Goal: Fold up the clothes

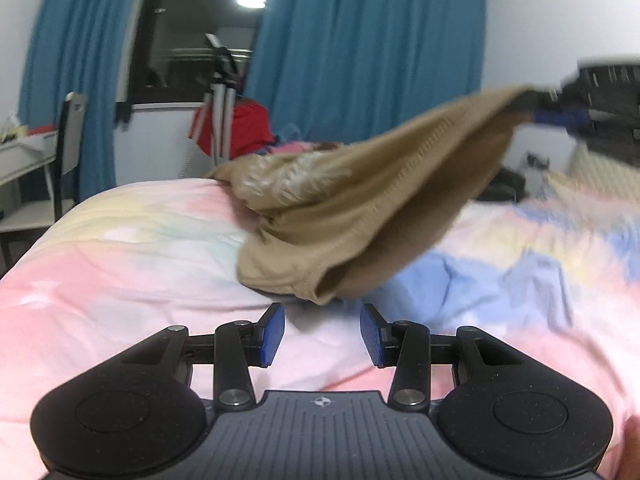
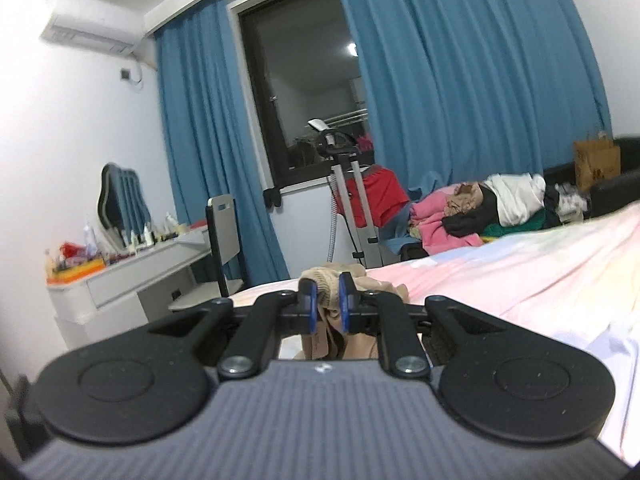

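Note:
A tan knit garment [image 1: 344,216] hangs over the pastel bedspread [image 1: 120,264], lifted at its upper right corner and sagging down to the bed at its lower end. My right gripper [image 1: 560,114] is shut on that corner, high at the right of the left wrist view. In the right wrist view the right gripper [image 2: 325,300] pinches bunched tan fabric [image 2: 326,280] between its blue pads. My left gripper [image 1: 322,334] is open and empty, low over the bed, just in front of the garment's hanging lower edge.
A pile of mixed clothes [image 2: 480,212] lies at the bed's far end. A tripod stand [image 2: 352,208] and red cloth [image 2: 380,196] stand by the window with blue curtains [image 2: 460,80]. A white desk [image 2: 132,276] and chair [image 2: 224,236] are at the left.

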`<state>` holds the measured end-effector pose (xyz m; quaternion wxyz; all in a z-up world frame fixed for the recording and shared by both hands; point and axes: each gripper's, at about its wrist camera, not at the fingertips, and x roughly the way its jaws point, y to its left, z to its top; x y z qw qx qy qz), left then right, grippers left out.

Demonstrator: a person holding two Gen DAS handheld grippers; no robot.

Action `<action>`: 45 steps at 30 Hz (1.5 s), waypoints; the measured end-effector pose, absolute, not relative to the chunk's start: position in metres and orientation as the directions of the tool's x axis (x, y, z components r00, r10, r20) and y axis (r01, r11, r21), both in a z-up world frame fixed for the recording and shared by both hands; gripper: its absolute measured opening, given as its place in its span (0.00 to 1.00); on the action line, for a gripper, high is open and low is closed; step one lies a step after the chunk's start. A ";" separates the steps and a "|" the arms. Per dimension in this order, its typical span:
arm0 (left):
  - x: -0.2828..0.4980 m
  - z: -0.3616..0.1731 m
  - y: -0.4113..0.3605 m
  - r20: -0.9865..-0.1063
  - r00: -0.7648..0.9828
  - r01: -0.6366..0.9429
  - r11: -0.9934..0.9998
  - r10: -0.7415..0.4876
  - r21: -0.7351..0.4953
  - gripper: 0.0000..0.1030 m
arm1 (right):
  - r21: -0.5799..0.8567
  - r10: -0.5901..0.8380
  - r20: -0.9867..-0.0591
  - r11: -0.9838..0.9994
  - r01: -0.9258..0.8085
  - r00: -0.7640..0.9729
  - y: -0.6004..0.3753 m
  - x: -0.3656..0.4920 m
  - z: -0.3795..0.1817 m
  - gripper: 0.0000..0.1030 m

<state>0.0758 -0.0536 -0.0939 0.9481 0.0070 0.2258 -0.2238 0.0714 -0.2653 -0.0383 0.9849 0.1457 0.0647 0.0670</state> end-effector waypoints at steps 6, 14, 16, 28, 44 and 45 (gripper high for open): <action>0.122 -0.122 -0.089 -0.454 0.809 0.345 0.927 -0.374 -0.149 0.53 | 0.399 0.125 -0.076 0.913 -0.085 0.989 -0.299 0.085 -0.059 0.14; 0.173 -0.146 -0.111 -0.506 0.819 0.212 0.962 -0.270 -0.170 0.55 | 0.491 0.124 -0.060 0.868 -0.079 0.990 -0.327 0.097 -0.081 0.14; 0.177 -0.146 -0.107 -0.503 0.832 0.156 0.969 -0.232 -0.190 0.48 | 0.496 0.119 -0.063 0.865 -0.072 0.991 -0.329 0.101 -0.086 0.14; 0.145 -0.043 -0.022 -0.232 0.958 0.089 0.948 -0.166 -0.307 0.01 | 0.452 0.148 -0.244 0.892 -0.023 0.958 -0.308 0.135 -0.111 0.15; 0.045 0.015 0.012 -0.198 0.963 0.183 0.983 -0.182 -0.011 0.01 | 0.297 0.332 -0.388 0.928 -0.225 0.860 -0.244 0.098 -0.096 0.16; 0.047 0.009 0.014 -0.211 0.961 0.178 0.984 -0.177 -0.011 0.01 | 0.292 0.334 -0.404 0.929 -0.226 0.852 -0.240 0.099 -0.098 0.16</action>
